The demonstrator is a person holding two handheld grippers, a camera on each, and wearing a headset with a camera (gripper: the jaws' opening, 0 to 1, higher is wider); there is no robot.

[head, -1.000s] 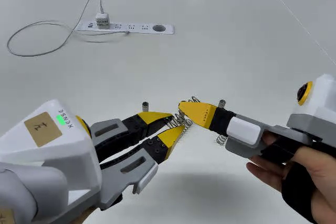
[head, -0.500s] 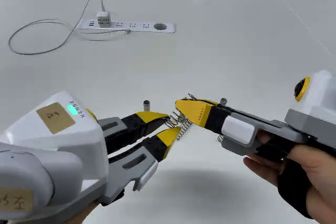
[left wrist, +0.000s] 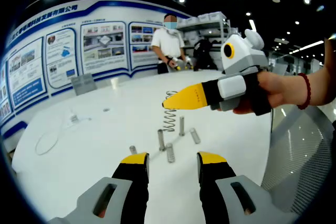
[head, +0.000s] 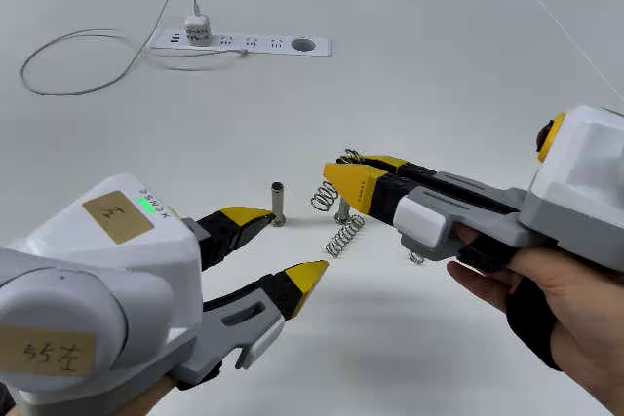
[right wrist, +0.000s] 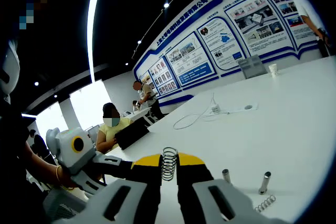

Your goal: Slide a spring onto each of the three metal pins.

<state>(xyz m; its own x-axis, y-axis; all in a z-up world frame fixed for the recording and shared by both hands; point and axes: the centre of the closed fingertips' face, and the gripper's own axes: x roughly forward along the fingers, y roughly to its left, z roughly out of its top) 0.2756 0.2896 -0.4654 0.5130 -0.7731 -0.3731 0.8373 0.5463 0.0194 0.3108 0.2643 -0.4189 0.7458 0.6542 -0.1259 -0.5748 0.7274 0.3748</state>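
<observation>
My right gripper (head: 336, 172) comes in from the right and is shut on a small metal spring (head: 325, 198), which hangs from its yellow tips just above the table. In the right gripper view the spring (right wrist: 168, 163) stands upright between the jaws. One metal pin (head: 278, 204) stands free to the left of it. A second pin (head: 342, 213) is partly hidden under the right gripper. A loose spring (head: 344, 236) lies on the table beside them. My left gripper (head: 278, 245) is open and holds nothing, a little short of the pins (left wrist: 161, 139).
Another spring (head: 416, 257) shows under the right gripper's body. A white power strip (head: 244, 45) with a looped cable (head: 58, 56) lies far back on the white table (head: 439, 75). People stand and sit beyond the table in the gripper views.
The left gripper has opened and drawn back from the spring. The right gripper now holds the spring alone, slightly raised near the pins.
</observation>
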